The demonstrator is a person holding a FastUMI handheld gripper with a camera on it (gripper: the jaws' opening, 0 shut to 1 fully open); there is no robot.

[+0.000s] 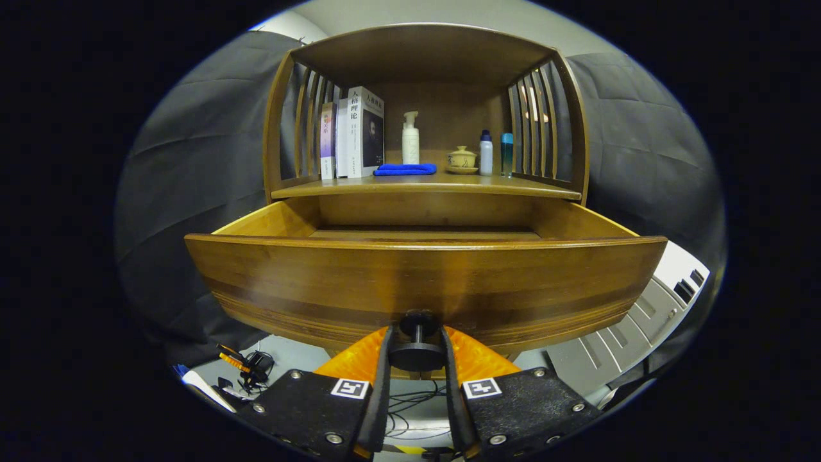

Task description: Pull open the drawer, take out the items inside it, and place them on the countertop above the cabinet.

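Observation:
A wooden cabinet's drawer [423, 282] is pulled out toward me, its curved front panel close ahead. My gripper [417, 350] is shut on the drawer's dark round knob [417, 350], one finger pressing each side of it. The drawer's inside is mostly hidden behind the front panel; I see its side walls and a strip of its floor [423, 234], with no item showing. Above the drawer lies the countertop [423, 186], bearing a folded blue cloth [405, 169], a white pump bottle [410, 139], a small lidded cup on a saucer [462, 159], two small bottles [495, 154] and some upright books [356, 133].
Slatted wooden sides [539, 122] and a top board enclose the countertop shelf. Below the drawer are cables and a small tool [247, 366] on the pale floor to the left, and a grey ribbed case [641, 321] to the right.

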